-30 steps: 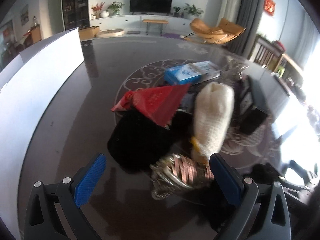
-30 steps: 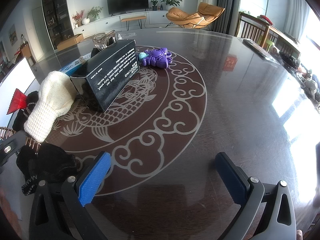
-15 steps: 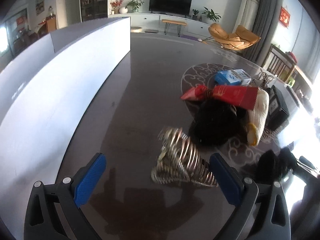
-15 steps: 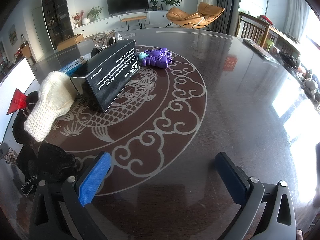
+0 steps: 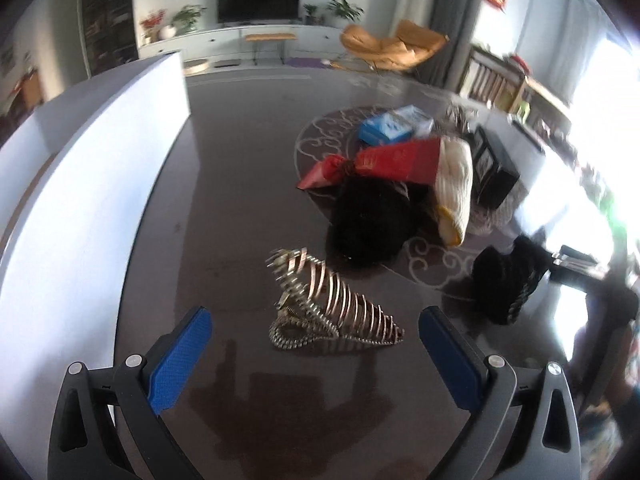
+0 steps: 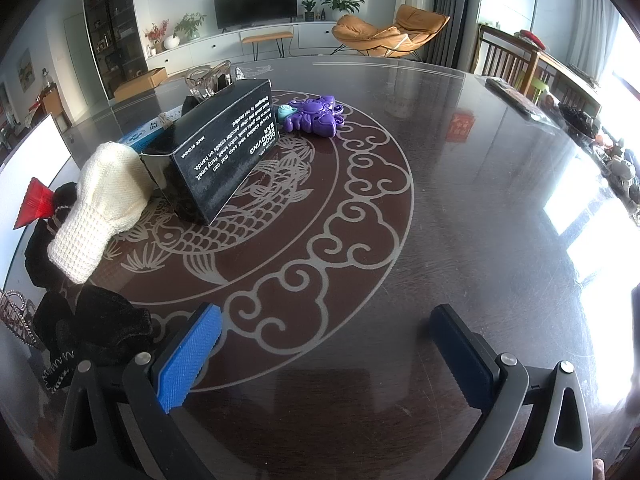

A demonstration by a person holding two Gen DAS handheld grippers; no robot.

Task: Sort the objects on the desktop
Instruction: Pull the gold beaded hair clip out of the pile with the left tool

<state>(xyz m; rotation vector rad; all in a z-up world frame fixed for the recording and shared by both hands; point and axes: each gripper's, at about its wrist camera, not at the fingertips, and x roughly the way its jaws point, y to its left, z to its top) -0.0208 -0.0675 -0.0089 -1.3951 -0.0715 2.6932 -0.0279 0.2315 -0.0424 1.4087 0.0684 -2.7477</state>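
A gold and silver metal hair clip (image 5: 326, 306) lies on the dark table just ahead of my open left gripper (image 5: 316, 344), whose pads touch nothing. Behind it sits a pile: a black fuzzy item (image 5: 370, 222), a red packet (image 5: 384, 162), a cream knitted glove (image 5: 454, 184), a blue box (image 5: 394, 126) and a black box (image 5: 494, 172). Another black knit item (image 5: 506, 282) lies to the right. My right gripper (image 6: 326, 344) is open over bare table. Its view shows the black box (image 6: 222, 148), cream glove (image 6: 104, 204), a purple toy (image 6: 314, 116) and the black knit item (image 6: 90, 328).
A tall white panel (image 5: 76, 216) runs along the left side of the table. A clear claw clip (image 6: 208, 76) sits behind the black box. The round table (image 6: 460, 184) carries an etched fish pattern at its centre, and dark objects sit along its far right rim (image 6: 576, 114).
The left gripper has pulled back from the pile and swung; the metal hair clip now lies apart from the pile, in front of the open fingers. The right gripper has stayed still.
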